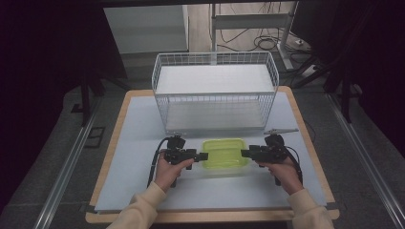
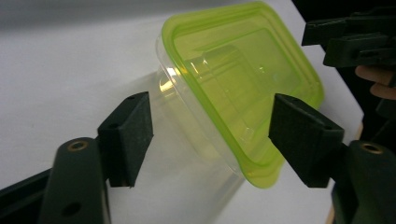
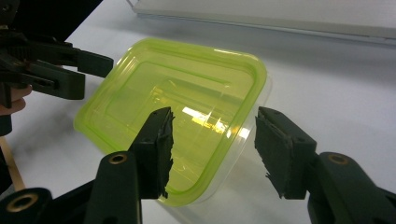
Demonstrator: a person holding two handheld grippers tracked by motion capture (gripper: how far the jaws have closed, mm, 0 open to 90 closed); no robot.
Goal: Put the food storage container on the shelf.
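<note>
- I have the clear rectangular plastic container with the lime-green lid (image 1: 224,153) sitting on the pale sheet that covers the bench (image 1: 143,129), near the front edge and just in front of the white wire basket (image 1: 215,90).
- My left gripper (image 1: 204,156) comes in level from the container's left end. In the left gripper view its jaws stand apart — one black pad on the clear wall side, the other by the green lid rim — and neither pad presses on the plastic.
- My right gripper (image 1: 242,153) faces it from the container's right end. In the right gripper view its jaws are also apart, straddling the near corner of the lid; I see a gap between each pad and the rim, so nothing is gripped.
- The two grippers point at each other across the container, each close to its own end, with my hands (image 1: 168,171) behind them.
- The lid sits on the container, closed all round as far as I can see.
- A small grey clip-like thing (image 1: 282,130) lies on the sheet right of the basket — too small to tell more.
</note>
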